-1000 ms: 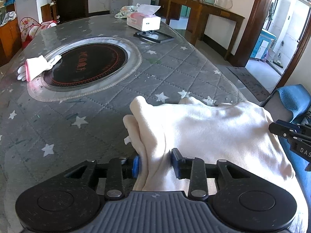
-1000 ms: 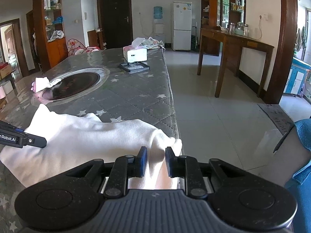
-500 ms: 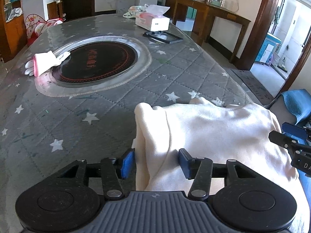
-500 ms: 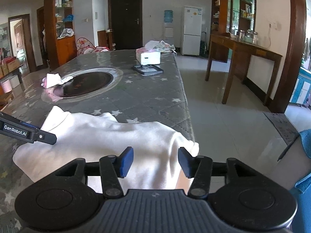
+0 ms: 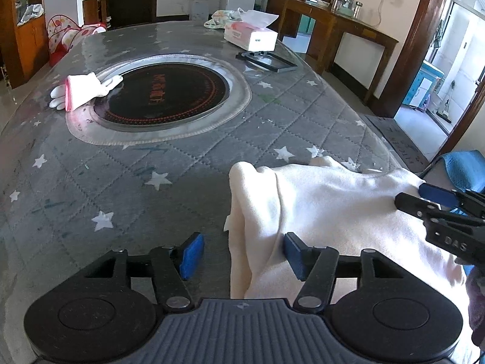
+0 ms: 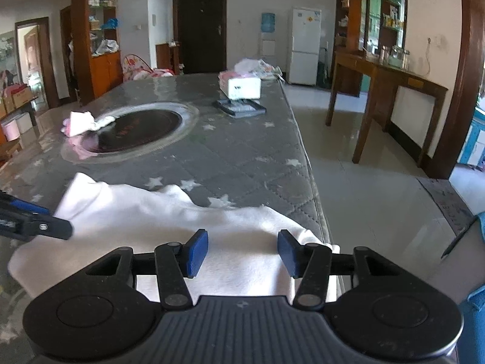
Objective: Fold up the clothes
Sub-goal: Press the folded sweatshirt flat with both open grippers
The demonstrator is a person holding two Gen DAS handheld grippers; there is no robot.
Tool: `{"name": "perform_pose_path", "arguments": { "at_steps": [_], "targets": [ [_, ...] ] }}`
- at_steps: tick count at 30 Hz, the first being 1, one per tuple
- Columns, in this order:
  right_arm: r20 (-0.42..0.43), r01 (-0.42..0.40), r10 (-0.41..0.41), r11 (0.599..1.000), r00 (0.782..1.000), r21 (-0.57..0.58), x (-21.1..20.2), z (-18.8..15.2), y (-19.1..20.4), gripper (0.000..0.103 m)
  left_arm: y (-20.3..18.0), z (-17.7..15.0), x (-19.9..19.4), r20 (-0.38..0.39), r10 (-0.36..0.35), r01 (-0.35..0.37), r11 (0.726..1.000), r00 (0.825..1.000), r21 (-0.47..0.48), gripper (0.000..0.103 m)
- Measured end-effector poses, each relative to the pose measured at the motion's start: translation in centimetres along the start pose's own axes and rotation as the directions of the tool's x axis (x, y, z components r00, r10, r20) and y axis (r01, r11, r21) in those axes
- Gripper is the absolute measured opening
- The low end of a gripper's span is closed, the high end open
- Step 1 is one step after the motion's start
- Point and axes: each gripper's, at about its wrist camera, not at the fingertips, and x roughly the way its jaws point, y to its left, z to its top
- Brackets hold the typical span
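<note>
A cream-white garment (image 5: 333, 209) lies bunched at the near right end of the grey star-quilted table (image 5: 182, 163); in the right wrist view the garment (image 6: 169, 227) reaches the table's right edge. My left gripper (image 5: 239, 254) is open, its blue pads either side of the garment's left fold, not pinching it. My right gripper (image 6: 242, 253) is open above the garment's near right corner. The right gripper's fingers (image 5: 430, 200) show at the right of the left wrist view, and the left gripper's fingers (image 6: 39, 224) at the left of the right wrist view.
A round black inset (image 5: 160, 94) sits mid-table with a white-and-pink glove (image 5: 81, 91) at its left rim. A tissue box (image 5: 251, 35) and a black tray (image 5: 266, 60) are at the far end. A wooden side table (image 6: 385, 91) stands over tiled floor to the right.
Both grippers went from shut on the garment to open, letting it go. Both pulled back slightly, and the garment has settled flatter on the table.
</note>
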Motion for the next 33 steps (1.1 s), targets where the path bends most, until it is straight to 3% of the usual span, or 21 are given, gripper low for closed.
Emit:
{"name": "perform_pose_path", "arguments": {
  "at_steps": [16,27,33],
  "targets": [
    [0.002,-0.016,0.016,1.000,1.000,-0.010,1.4,0.9,1.1,0.052,0.6,1.7,-0.5,0.048,0.019,-0.018,1.000,0.999,-0.026,0.067],
    [-0.004,-0.023,0.023,1.000,1.000,-0.008,2.1,0.8,0.7,0.054,2.6,2.4,2.0,0.015,0.072,-0.070,0.995,0.997,-0.070,0.068],
    [0.006,-0.030,0.030,1.000,1.000,-0.007,1.8,1.1,0.6,0.054,2.3,3.7,1.6,0.059,0.077,-0.073,0.995,0.995,-0.068,0.067]
  ]
}}
